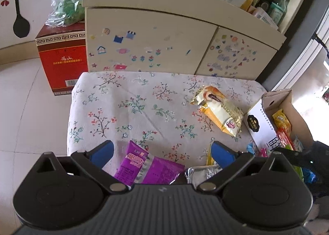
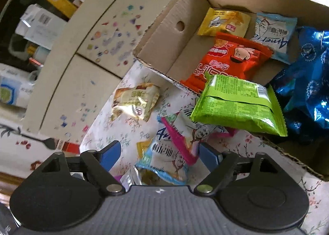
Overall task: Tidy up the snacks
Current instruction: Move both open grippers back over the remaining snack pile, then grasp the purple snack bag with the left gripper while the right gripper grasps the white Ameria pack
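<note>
Both jaws spread wide: my left hand-held gripper (image 1: 162,150) hangs over the purple packet (image 1: 147,168) on the desk (image 1: 123,99), my right hand-held gripper (image 2: 159,153) over a white-and-blue packet (image 2: 164,157) beside the cardboard box (image 2: 164,29), green packet (image 2: 239,104) perched on its edge.

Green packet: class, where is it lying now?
In the right wrist view, the green packet rests tilted over the near edge of the cardboard box, beside the red packet.
</note>
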Motion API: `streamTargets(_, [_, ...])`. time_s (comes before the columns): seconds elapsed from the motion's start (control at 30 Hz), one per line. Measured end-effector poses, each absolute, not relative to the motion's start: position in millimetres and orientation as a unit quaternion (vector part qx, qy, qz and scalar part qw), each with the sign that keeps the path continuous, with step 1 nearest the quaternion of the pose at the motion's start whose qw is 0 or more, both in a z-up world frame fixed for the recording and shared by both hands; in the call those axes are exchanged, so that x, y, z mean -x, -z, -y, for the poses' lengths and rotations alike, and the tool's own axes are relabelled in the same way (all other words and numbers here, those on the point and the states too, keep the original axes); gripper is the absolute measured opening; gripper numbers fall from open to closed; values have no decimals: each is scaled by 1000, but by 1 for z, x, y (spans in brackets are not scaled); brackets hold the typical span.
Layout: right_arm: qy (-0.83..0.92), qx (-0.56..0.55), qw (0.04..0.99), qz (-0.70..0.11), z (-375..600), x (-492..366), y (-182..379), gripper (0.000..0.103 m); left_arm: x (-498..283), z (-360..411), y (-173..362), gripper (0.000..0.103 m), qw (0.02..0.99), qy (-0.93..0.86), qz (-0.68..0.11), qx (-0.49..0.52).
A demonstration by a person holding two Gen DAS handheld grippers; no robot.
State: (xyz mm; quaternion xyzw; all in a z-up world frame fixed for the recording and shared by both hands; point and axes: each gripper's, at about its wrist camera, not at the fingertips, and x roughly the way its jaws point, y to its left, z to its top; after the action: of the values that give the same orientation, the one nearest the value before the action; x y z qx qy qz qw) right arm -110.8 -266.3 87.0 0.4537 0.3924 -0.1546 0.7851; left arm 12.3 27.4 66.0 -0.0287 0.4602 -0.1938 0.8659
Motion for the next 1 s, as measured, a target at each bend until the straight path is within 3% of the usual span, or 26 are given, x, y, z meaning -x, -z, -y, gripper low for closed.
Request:
streamTargets(0.33, [261,-448,760,-392,268,97,-61,85,-17,-32,-46,100,860,188,-474,-23])
streamTargets(0.6, [238,-437,771,-397,270,101,-54,56,-11,-26,-20,100,849,199,-482,-86])
streamTargets(0.83, [154,-417,789,-424,259,101,-54,49,-7,-24,-10,97,846,200,-484,-103])
streamTargets(1.0, [65,-369,802,-465,234,100,-58,49,-6,-25,0,86,834,200,-505,-99])
